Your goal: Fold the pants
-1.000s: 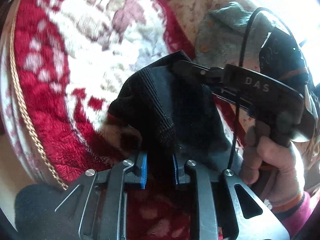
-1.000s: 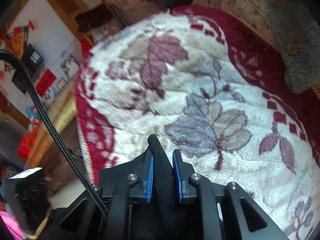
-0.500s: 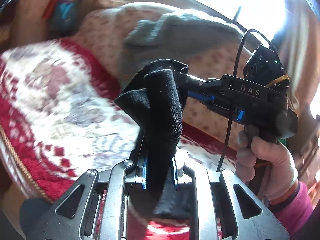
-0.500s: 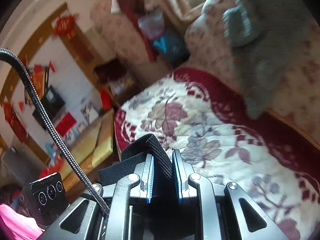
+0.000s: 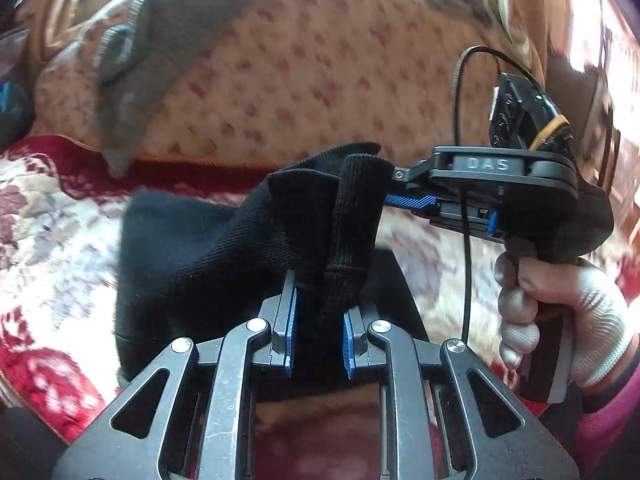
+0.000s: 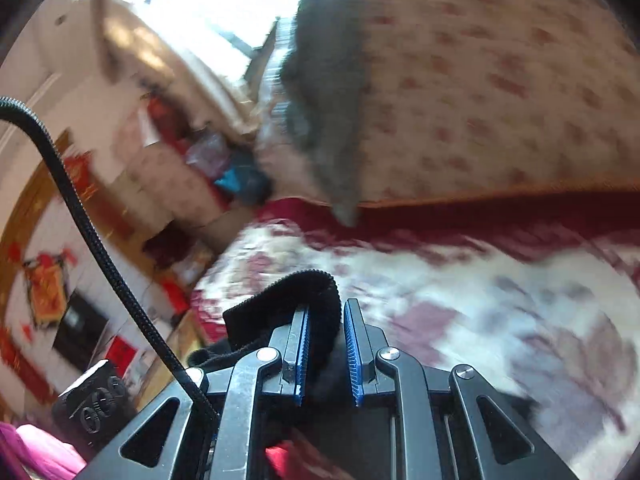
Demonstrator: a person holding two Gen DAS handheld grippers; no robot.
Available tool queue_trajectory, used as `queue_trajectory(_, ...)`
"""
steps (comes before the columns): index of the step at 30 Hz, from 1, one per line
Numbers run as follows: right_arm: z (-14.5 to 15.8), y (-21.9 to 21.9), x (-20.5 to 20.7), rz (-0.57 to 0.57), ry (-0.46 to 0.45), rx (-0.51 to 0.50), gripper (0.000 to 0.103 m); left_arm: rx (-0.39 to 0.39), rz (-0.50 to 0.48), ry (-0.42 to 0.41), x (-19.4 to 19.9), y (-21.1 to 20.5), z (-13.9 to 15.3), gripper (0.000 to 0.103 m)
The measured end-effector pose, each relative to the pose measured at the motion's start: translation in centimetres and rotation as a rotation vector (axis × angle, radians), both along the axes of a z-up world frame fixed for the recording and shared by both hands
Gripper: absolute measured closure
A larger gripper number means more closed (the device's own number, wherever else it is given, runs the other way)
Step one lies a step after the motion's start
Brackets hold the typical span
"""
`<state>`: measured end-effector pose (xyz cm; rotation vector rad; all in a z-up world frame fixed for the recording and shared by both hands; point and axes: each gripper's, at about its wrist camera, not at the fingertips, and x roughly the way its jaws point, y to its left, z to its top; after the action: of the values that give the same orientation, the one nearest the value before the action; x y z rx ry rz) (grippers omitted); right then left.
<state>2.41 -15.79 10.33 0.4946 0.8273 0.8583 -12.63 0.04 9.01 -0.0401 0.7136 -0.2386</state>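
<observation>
Black knit pants (image 5: 256, 240) hang bunched between the two tools, lifted clear above the blanket (image 5: 52, 240), a red and white floral one spread on the bed; the left hand-held gripper (image 5: 319, 340) is clenched on a thick fold of the ribbed waistband, its blue pads (image 5: 291, 336) pressing the cloth from both sides; the right hand-held gripper (image 5: 394, 196) comes in from the right side of the left view, level, biting the same band just beside the left one's hold, with a gloved hand (image 5: 560, 312) wrapped round its grip and a pink sleeve (image 5: 608, 420) at the wrist; in the right view that right tool's pads (image 6: 356, 356) sit tight on a curl of the elastic band (image 6: 316, 300), which loops up and over the left finger; behind the bed stands a cushion (image 5: 280, 80) in a small red print on cream, with a grey garment (image 5: 132, 72) draped over its edge; a black cable (image 6: 100, 248) runs across the right view, and the room beyond is blurred.
</observation>
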Motion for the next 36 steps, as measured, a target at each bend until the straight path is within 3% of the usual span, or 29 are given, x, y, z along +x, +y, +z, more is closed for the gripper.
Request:
queue_trajectory(6, -6.0, -4.2, -0.2, -0.120, 0.112, -0.079, 0.087, 0.098, -0.051, 0.072, 0.3, -3.8, -2.6, 0.083)
queue_trajectory(11, -5.6, -5.1, -0.5, -0.158, 0.103, -0.072, 0.085, 0.030, -0.082, 0.093, -0.1, -1.6, -0.5, 0.075)
queue_trajectory(12, -5.2, -5.4, -0.6, -0.170, 0.110, -0.075, 0.075, 0.020, -0.088, 0.084, -0.2, -0.7, 0.1, 0.073)
queue_trajectory(13, -5.2, -5.8, -0.6, -0.184, 0.116, -0.078, 0.056, 0.014, -0.099, 0.068, -0.7, 0.0, 0.7, 0.069)
queue_trajectory(15, -4.9, -6.6, -1.1, -0.213, 0.129, -0.057, 0.046, 0.011, -0.112, 0.017, -1.9, 1.3, 2.1, 0.068)
queue_trajectory(17, -4.7, -7.8, -1.8, -0.228, 0.142, -0.017, 0.046, 0.029, -0.113, -0.030, -2.8, 2.2, 3.4, 0.058)
queue_trajectory(23, -4.2, -9.6, -4.0, -0.235, 0.168, 0.083, 0.046, 0.036, -0.075, -0.078, -2.2, 5.8, 4.8, 0.057)
queue_trajectory(25, -3.8, -9.1, -4.9, -0.202, 0.162, 0.072, 0.046, 0.069, -0.030, -0.058, -1.4, 7.0, 3.9, 0.057)
queue_trajectory(34, -5.8, -4.0, -5.7, -0.078, 0.238, 0.012, 0.047, 0.063, 0.084, 0.041, 2.0, 11.0, 0.5, 0.057)
queue_trajectory(35, -6.2, -3.4, -5.6, -0.067, 0.235, 0.018, 0.050, 0.066, 0.093, 0.047, 2.6, 11.0, 0.3, 0.057)
queue_trajectory(36, -6.4, -2.8, -5.5, -0.055, 0.219, 0.011, 0.061, 0.069, 0.096, 0.049, 3.1, 11.0, 0.1, 0.057)
